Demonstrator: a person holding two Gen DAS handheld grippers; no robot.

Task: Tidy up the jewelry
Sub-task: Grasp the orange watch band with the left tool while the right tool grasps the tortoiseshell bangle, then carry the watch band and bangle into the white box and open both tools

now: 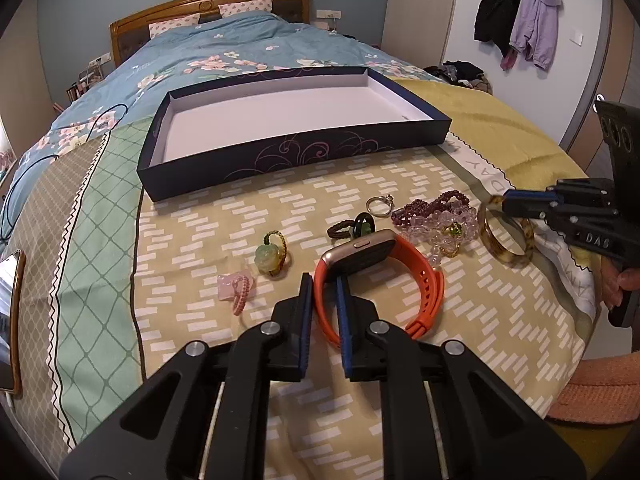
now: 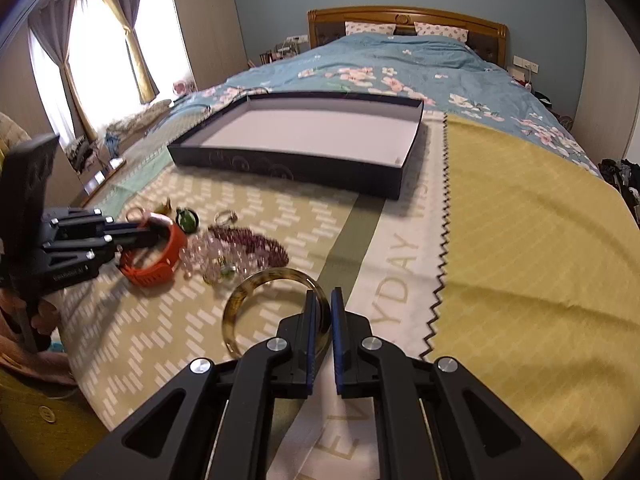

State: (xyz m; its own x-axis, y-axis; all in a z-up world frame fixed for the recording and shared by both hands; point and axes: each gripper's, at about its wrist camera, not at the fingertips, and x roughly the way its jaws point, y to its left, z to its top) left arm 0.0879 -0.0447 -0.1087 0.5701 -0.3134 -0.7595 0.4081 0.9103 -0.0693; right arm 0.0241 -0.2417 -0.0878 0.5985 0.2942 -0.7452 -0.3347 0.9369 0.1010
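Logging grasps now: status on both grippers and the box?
Left gripper shut on orange watch strap. Right gripper shut on amber bangle. Box empty, path clear.

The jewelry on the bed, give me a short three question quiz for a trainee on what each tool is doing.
1. True or false: the navy box already holds jewelry.
2. Which item is the left tool shut on?
A. silver ring
B. orange watch
C. purple beads
3. Fill in: the right tool is shut on the amber ____.

Key: 1 false; 2 B; 3 bangle.
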